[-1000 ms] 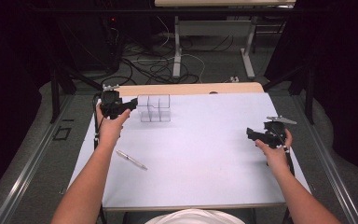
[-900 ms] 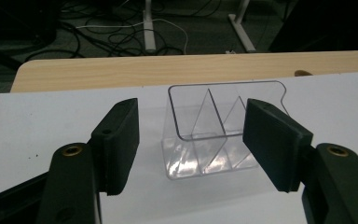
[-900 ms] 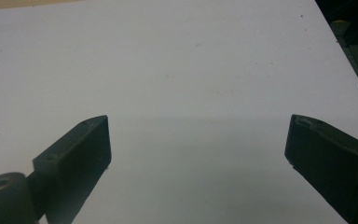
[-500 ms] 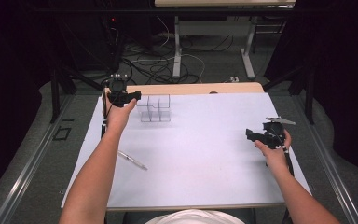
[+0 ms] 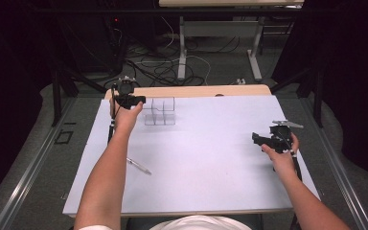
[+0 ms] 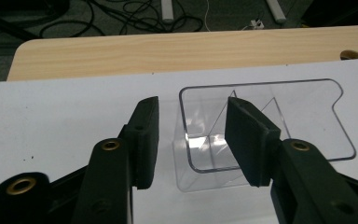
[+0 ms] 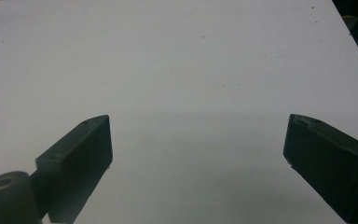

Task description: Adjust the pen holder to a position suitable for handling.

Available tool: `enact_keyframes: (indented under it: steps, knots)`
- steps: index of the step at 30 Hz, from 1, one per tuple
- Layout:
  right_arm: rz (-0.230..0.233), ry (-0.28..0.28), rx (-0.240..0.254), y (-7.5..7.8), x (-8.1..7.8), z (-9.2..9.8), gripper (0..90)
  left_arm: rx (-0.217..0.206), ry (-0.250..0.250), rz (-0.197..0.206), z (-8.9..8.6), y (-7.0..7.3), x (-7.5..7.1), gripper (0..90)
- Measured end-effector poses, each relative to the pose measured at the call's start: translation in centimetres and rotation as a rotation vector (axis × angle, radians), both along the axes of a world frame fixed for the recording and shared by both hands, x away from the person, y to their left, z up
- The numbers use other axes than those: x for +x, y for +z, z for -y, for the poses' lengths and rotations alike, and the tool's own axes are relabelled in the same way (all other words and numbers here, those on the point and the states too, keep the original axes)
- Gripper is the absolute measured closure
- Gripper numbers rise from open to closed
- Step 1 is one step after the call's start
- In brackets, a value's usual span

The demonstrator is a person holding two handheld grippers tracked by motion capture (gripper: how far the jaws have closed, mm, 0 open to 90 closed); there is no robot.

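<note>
A clear plastic box (image 5: 159, 111) with inner dividers stands on the white sheet near the table's far edge. My left gripper (image 5: 140, 100) is right at its left end. In the left gripper view the left gripper (image 6: 191, 135) straddles the near left wall of the clear box (image 6: 298, 116), one jaw outside and one over the inside. Its jaws have just been closing, with gaps still between the pads and the wall. My right gripper (image 5: 257, 138) hovers at the right side of the sheet. In its own view the right gripper (image 7: 198, 163) is wide open over bare paper.
A pen (image 5: 139, 166) lies on the white sheet (image 5: 206, 158) left of centre, beside the left forearm. A strip of wooden tabletop (image 5: 196, 91) shows past the sheet's far edge. Cables and table legs lie on the floor behind.
The left hand has moved away from the person and a little to the right, up to the clear box. The right hand has stayed put.
</note>
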State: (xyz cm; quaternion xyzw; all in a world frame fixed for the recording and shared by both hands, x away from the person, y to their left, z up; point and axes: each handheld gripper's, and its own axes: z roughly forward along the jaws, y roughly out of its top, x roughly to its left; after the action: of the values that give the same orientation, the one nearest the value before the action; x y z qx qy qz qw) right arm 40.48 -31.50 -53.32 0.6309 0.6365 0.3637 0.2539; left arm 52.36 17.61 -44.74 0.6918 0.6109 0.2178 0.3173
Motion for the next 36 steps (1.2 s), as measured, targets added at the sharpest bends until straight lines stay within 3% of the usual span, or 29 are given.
enact_keyframes:
  steps: [20,22,30,36]
  knots:
    - [-0.012,0.002,0.003,-0.3,0.1,-0.1,8.5,0.014,0.003,-0.089,0.5,-2.2,1.1,69.4]
    - [-0.015,0.005,0.005,-0.2,0.1,-0.1,8.6,0.032,0.007,-0.083,0.6,-2.3,1.2,70.8]
    - [-0.017,0.004,0.007,-0.4,0.1,-0.1,9.1,0.023,0.012,-0.079,0.6,-2.5,1.1,79.6]
    - [-0.024,0.005,0.013,-0.4,0.2,-0.1,9.5,0.045,0.034,-0.059,1.0,-2.6,0.9,85.8]
